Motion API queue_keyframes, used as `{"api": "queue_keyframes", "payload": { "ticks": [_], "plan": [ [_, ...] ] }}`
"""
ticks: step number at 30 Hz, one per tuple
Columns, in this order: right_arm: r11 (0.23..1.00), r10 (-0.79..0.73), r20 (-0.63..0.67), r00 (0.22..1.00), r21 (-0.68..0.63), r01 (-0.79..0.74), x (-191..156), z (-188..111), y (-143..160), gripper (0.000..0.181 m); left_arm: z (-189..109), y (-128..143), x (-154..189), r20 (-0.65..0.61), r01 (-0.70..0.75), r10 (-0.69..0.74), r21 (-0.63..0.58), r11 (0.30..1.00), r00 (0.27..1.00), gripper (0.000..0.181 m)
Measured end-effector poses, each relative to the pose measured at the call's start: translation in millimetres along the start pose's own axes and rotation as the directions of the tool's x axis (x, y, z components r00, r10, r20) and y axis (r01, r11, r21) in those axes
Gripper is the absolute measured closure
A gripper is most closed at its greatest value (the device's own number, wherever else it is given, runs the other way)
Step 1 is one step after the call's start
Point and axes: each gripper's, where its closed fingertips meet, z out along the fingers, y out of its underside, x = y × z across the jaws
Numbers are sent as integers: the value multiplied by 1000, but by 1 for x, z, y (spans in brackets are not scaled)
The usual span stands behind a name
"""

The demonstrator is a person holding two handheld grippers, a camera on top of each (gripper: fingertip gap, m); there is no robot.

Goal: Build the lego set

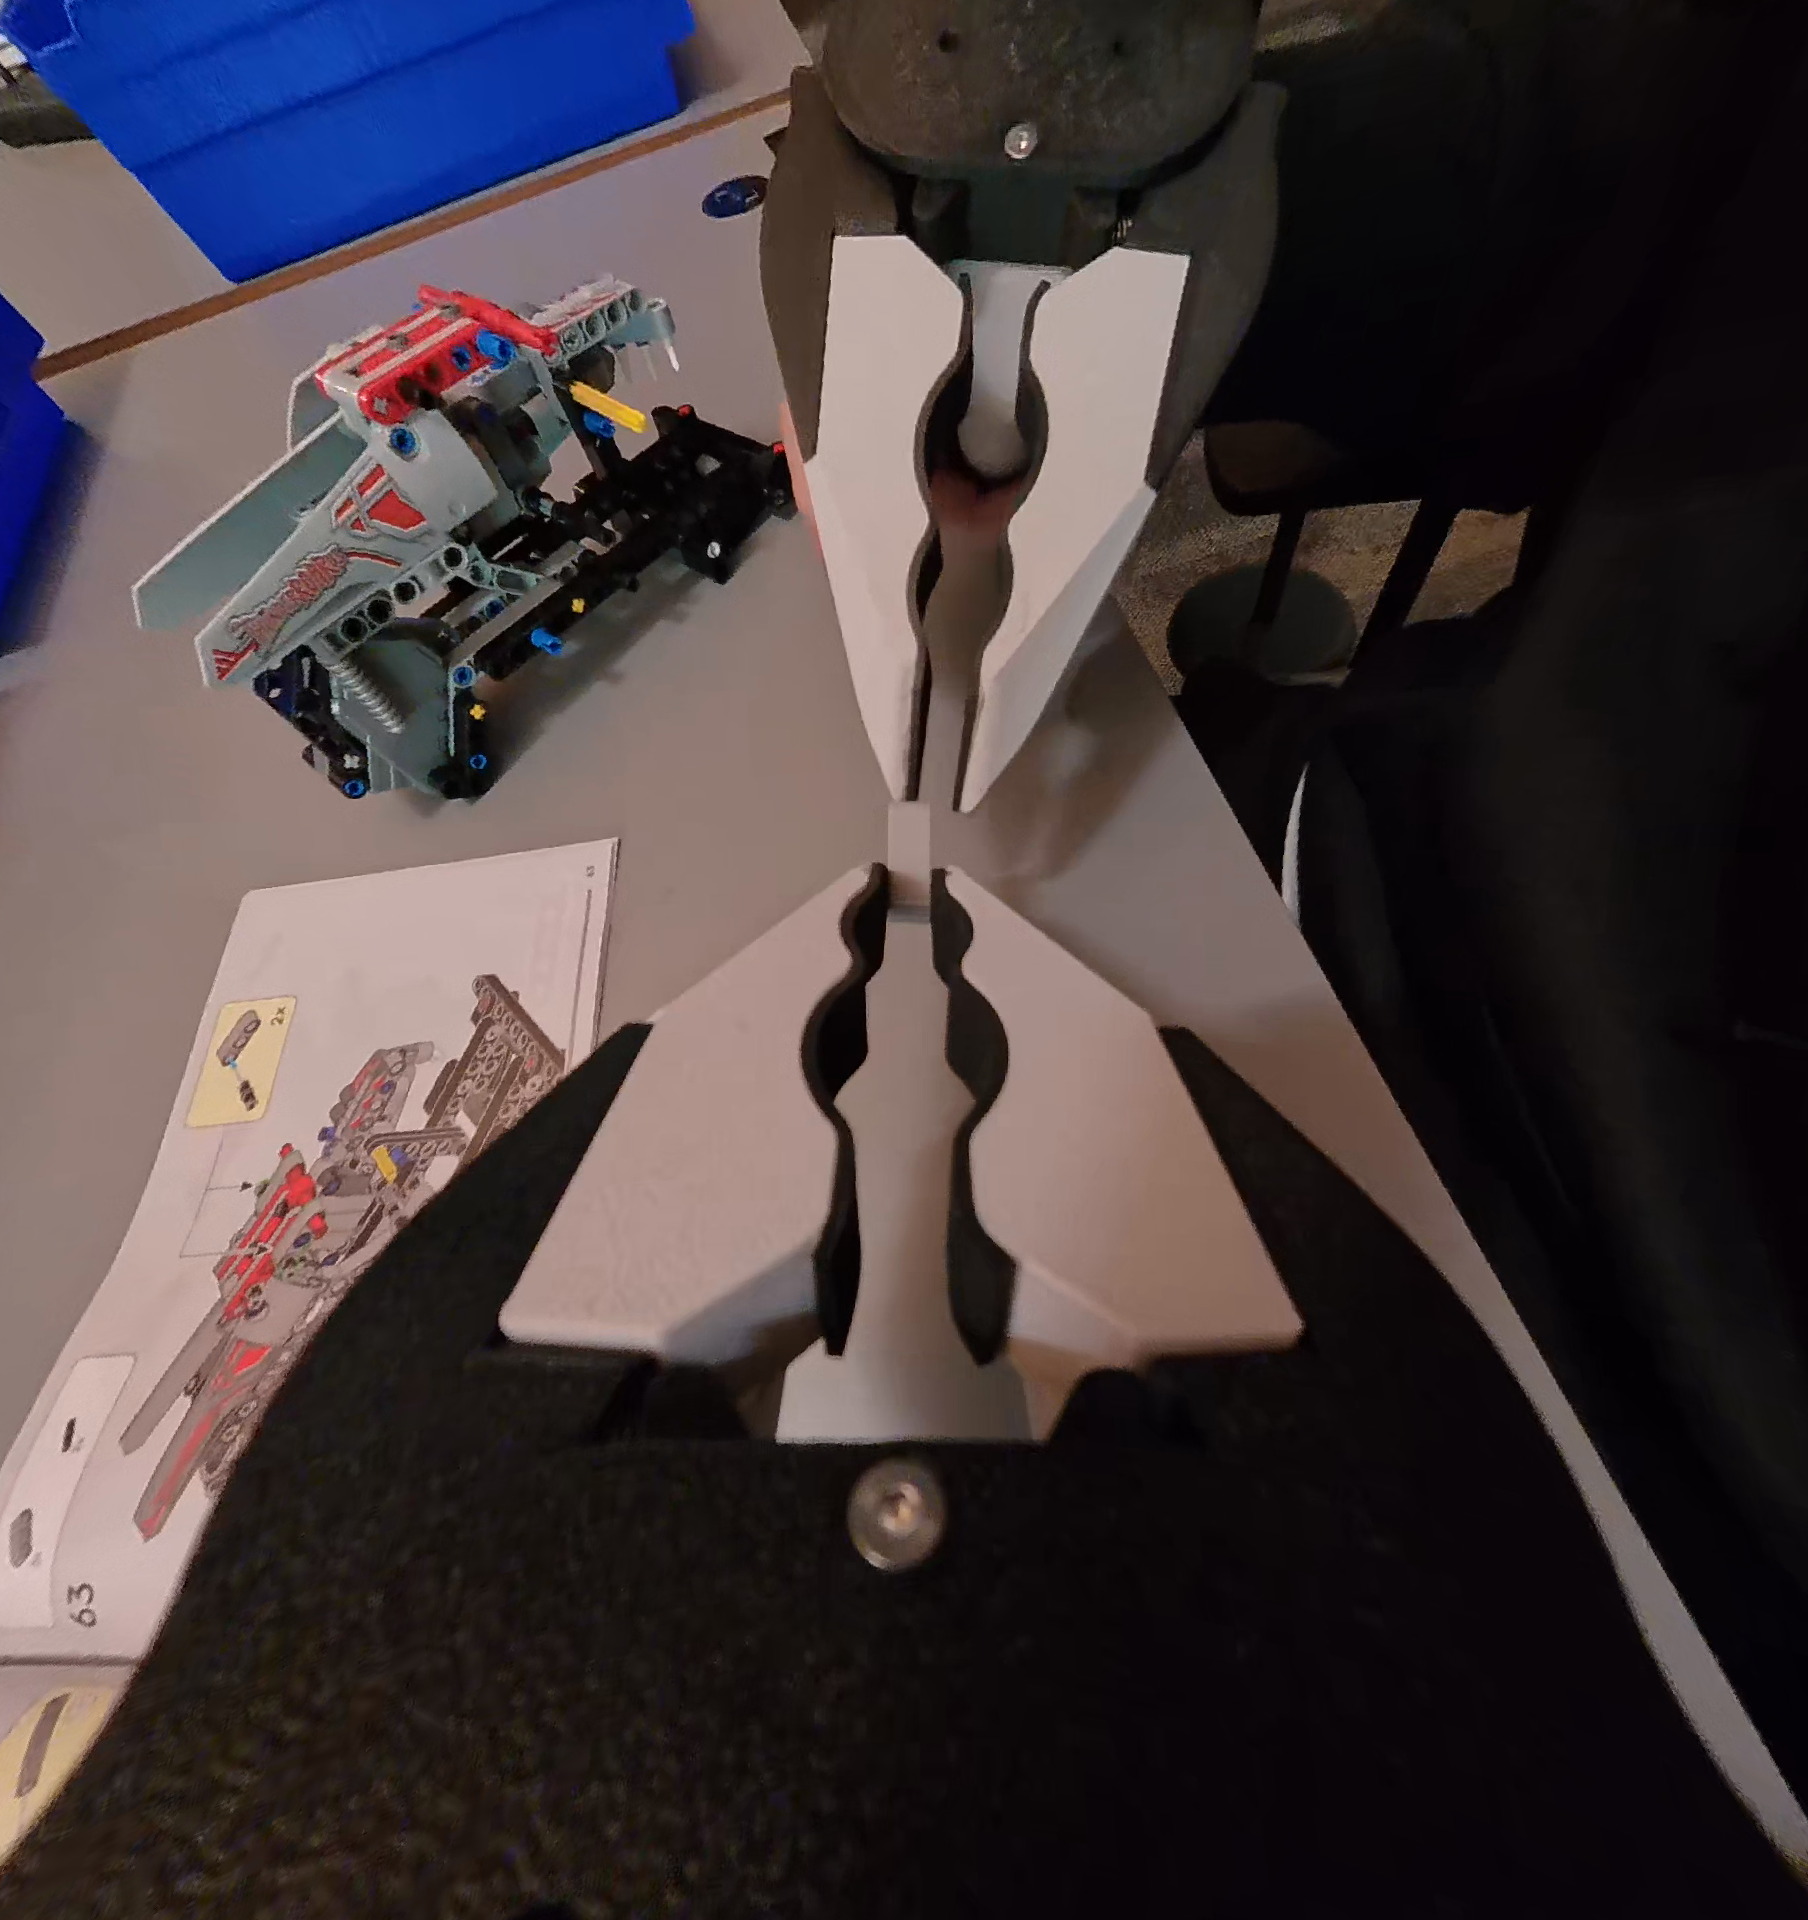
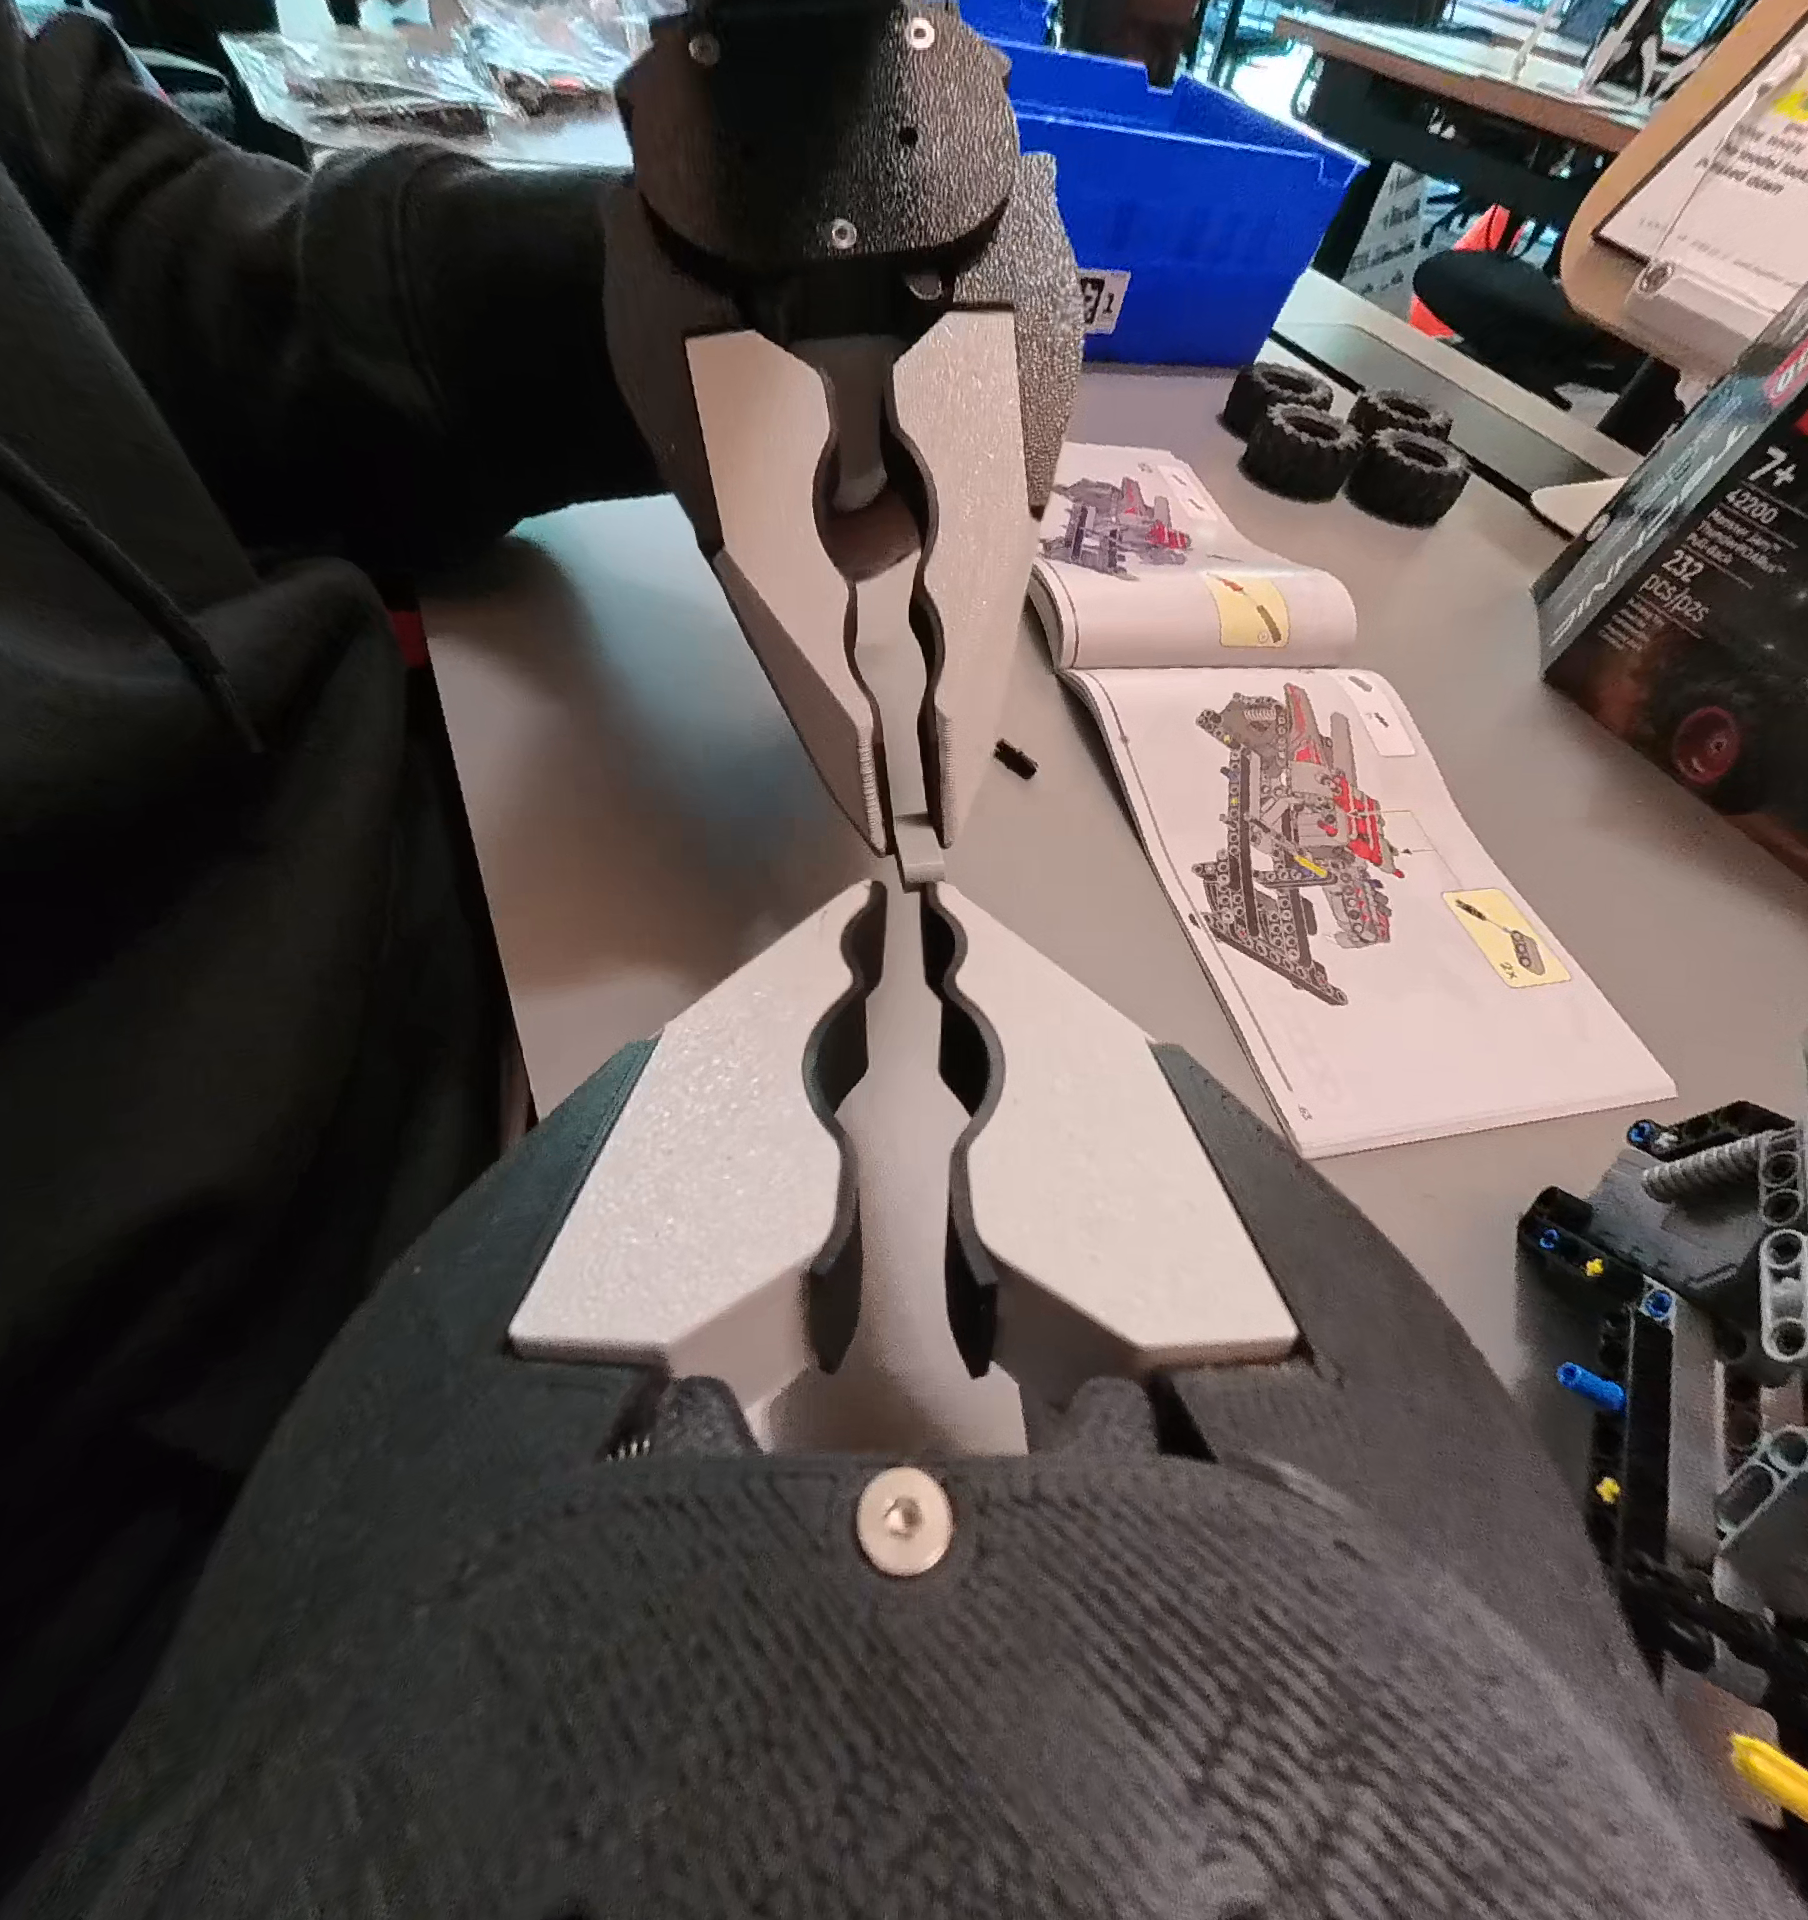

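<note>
My left gripper point(image 1: 910, 883) and right gripper point(image 2: 905, 896) meet tip to tip above the grey table point(image 1: 671, 790). The left one, also in the right wrist view point(image 2: 905, 831), is shut on a small grey lego piece point(image 1: 908, 847), which also shows in the right wrist view point(image 2: 923, 860). The right one, also in the left wrist view point(image 1: 936, 802), has its jaws nearly together, and its tips touch the piece's free end. The partly built grey, red and black lego vehicle point(image 1: 443, 540) lies on the table to the left and also shows in the right wrist view point(image 2: 1731, 1330).
An open instruction booklet point(image 1: 360, 1143) point(image 2: 1347, 883) lies beside the grippers. A loose black pin point(image 2: 1014, 758), several black tyres point(image 2: 1347, 447), the set's box point(image 2: 1731, 582) and blue bins point(image 1: 360, 114) point(image 2: 1170, 197) are around. A person's dark sleeve point(image 2: 308, 364) is at left.
</note>
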Motion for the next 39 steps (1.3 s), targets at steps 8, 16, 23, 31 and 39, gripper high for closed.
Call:
{"api": "queue_keyframes", "payload": {
  "ticks": [8, 16, 23, 31, 39],
  "plan": [
    [1000, -9, 9, 1000, 26, 9, -1, -1, -3, 171, 0, -4, 5, -20, -14, 15, 21, 1000, 1000, 176],
    [999, -14, 7, 1000, 39, 14, 1, -5, -5, 175, 0, -8, 3, -17, -29, 29, 21, 999, 999, 176],
    [999, -17, 1, 1000, 32, 17, 3, -8, -4, 175, 2, -10, 2, -11, -39, 39, 34, 999, 999, 176],
    [999, -32, -34, 999, 32, 33, 9, -12, -4, 175, 3, -7, -4, 13, -48, 48, 24, 999, 999, 175],
    [999, -27, -68, 997, 36, 30, 14, -12, -3, 175, 4, -5, -9, 48, -49, 48, 23, 999, 998, 176]
  ]
}}
